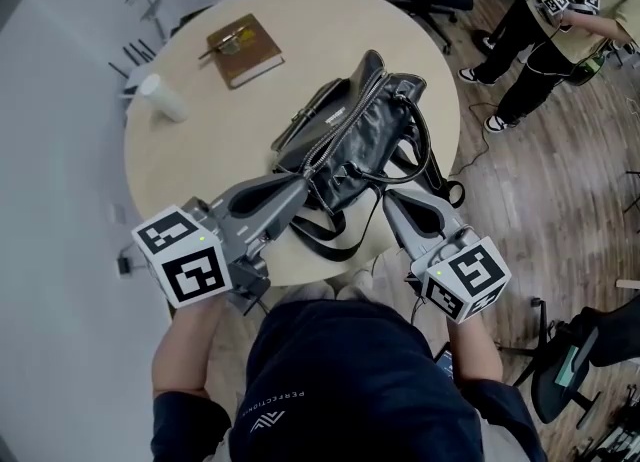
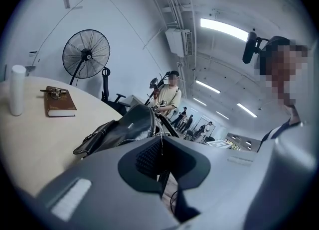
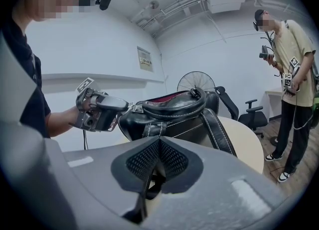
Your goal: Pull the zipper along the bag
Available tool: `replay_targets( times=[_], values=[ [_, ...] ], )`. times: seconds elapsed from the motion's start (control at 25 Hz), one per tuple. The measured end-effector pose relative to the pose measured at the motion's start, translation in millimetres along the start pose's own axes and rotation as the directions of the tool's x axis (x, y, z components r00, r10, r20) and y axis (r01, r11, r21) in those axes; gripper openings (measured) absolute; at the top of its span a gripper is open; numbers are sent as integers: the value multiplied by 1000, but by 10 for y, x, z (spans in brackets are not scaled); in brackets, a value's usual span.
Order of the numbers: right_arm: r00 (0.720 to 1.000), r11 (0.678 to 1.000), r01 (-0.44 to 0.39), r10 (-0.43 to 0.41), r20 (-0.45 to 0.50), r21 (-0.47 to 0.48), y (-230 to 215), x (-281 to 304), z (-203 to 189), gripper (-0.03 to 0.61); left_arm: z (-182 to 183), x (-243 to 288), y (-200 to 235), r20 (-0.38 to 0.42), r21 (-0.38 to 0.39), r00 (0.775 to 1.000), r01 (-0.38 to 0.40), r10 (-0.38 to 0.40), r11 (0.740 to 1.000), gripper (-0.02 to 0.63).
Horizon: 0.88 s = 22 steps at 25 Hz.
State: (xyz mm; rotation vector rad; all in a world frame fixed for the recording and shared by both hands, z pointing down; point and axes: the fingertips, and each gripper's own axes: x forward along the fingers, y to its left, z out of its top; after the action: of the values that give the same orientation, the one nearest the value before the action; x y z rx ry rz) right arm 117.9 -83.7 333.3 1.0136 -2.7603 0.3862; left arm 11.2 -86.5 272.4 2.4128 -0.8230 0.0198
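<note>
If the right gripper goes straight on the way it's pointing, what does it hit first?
The black leather handbag: its side stands directly ahead of the right gripper, shut on a black strap. It looks close, though depth is unclear.

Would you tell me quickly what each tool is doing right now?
Left tool: closed on the zipper pull.
Right tool: closed on a black strap.
</note>
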Motion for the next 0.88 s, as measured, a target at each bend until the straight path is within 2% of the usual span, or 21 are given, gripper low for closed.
replay_targets(
  times=[0.24,0.64,0.88],
  values=[
    [1000,1000,-10,10,-1,-4,24,28,-5,2,75,61,-17,19,-80,999,46,-45,996,28],
    [1000,1000,-23,23,11,-7,67,32,9,2,208,173,-35,-64,10,998,25,-24,1000,28],
    [999,1000,-22,22,23,-22,84,28,13,2,237,241,-28,-109,-45,993,44,-49,998,28]
  ],
)
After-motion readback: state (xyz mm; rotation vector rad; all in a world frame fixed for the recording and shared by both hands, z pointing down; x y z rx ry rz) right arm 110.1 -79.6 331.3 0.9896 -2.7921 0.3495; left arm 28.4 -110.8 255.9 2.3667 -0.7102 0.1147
